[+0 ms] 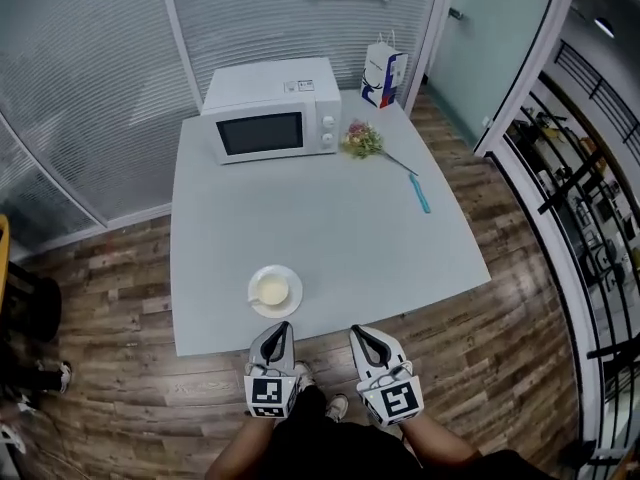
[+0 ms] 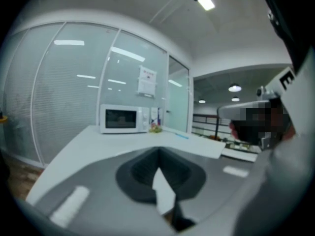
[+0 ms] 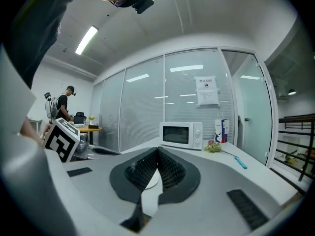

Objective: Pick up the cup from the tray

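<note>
We hold the left claw [image 1: 279, 333] and the right claw [image 1: 362, 338] pressed together and empty, just short of the counter [image 1: 330, 228]. The cup [image 1: 271, 289] sits on its round white tray [image 1: 290, 306], straight across the counter from the microwave [image 1: 272, 110], at the near edge. It lies just ahead of the left claw, so we judge that one nearer. The cup looks low, round, smooth and glazed, cream inside.
</note>
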`<control>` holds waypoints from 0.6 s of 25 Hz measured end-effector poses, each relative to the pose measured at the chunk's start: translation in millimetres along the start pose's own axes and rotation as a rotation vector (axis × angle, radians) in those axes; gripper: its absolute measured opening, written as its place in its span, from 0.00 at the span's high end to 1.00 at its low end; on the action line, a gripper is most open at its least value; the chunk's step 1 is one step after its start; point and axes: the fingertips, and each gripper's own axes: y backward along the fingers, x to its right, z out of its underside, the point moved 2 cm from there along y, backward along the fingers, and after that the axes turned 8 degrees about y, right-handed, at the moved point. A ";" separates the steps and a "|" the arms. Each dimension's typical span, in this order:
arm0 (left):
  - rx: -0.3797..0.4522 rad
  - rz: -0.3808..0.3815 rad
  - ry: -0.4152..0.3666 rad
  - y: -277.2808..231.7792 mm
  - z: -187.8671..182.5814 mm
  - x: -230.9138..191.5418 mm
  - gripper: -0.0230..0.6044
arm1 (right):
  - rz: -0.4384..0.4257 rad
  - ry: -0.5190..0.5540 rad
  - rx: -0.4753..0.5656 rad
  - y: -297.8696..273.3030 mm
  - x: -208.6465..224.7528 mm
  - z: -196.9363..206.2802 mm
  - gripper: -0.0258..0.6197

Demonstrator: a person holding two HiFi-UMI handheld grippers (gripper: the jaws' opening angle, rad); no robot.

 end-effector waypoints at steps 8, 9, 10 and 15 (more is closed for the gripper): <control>-0.047 -0.083 0.041 -25.7 35.3 -33.4 0.62 | -0.054 0.003 -0.067 -43.3 -7.1 26.3 0.95; -0.055 -0.094 0.044 -28.2 39.7 -36.5 0.57 | -0.057 0.004 -0.067 -46.4 -7.6 28.6 0.95; -0.064 -0.103 0.046 -30.7 44.2 -39.4 0.54 | -0.059 0.003 -0.068 -49.4 -7.7 30.3 0.95; -0.110 -0.157 0.046 -42.7 64.8 -54.6 0.42 | -0.069 -0.002 -0.079 -59.6 -8.7 37.6 0.95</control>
